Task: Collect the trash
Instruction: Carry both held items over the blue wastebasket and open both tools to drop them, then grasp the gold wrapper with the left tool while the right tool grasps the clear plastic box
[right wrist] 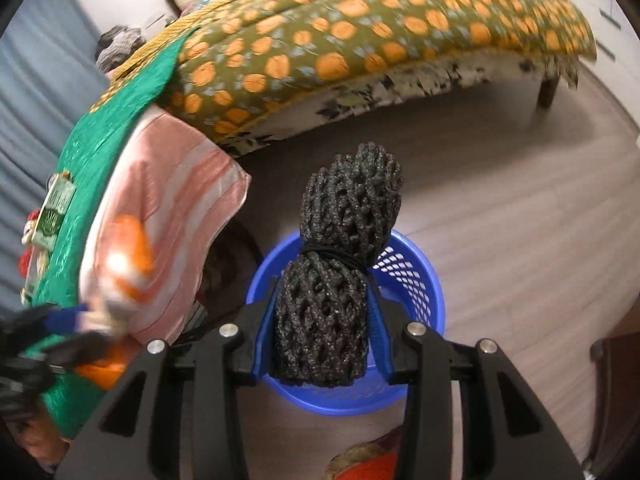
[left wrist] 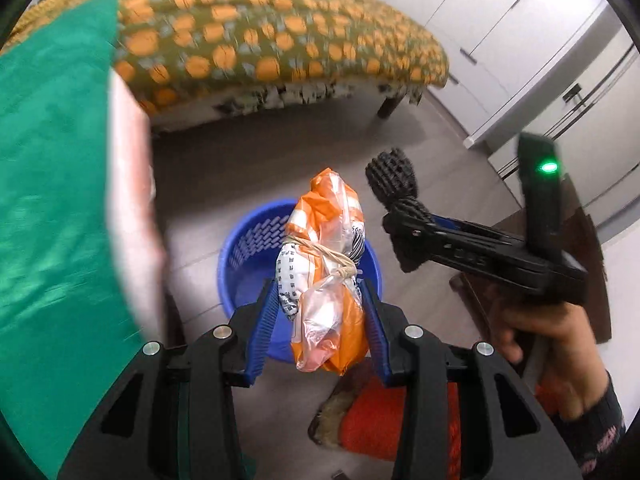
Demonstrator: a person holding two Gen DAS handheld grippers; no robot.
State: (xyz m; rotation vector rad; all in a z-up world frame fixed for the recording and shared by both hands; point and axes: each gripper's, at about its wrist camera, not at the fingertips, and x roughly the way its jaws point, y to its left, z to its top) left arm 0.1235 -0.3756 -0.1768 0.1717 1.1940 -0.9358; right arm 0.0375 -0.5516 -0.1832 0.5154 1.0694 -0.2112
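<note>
Trash fills both tongs over a blue basket (right wrist: 416,280) on the floor: the left gripper (left wrist: 320,320) clamps an orange-and-white plastic bundle (left wrist: 324,280) tied with string, the right gripper (right wrist: 322,332) squeezes a black foam net (right wrist: 340,280) bound with a band. Beyond stands a bed with an orange-spotted cover (right wrist: 360,32); a green cloth (left wrist: 52,200) hangs at left.

Bedroom with a low bed

A bed (right wrist: 360,28) under an orange-dotted cover stands on pale wood-look floor (right wrist: 520,216) (white wardrobe (left wrist: 520,40) doors behind).
</note>
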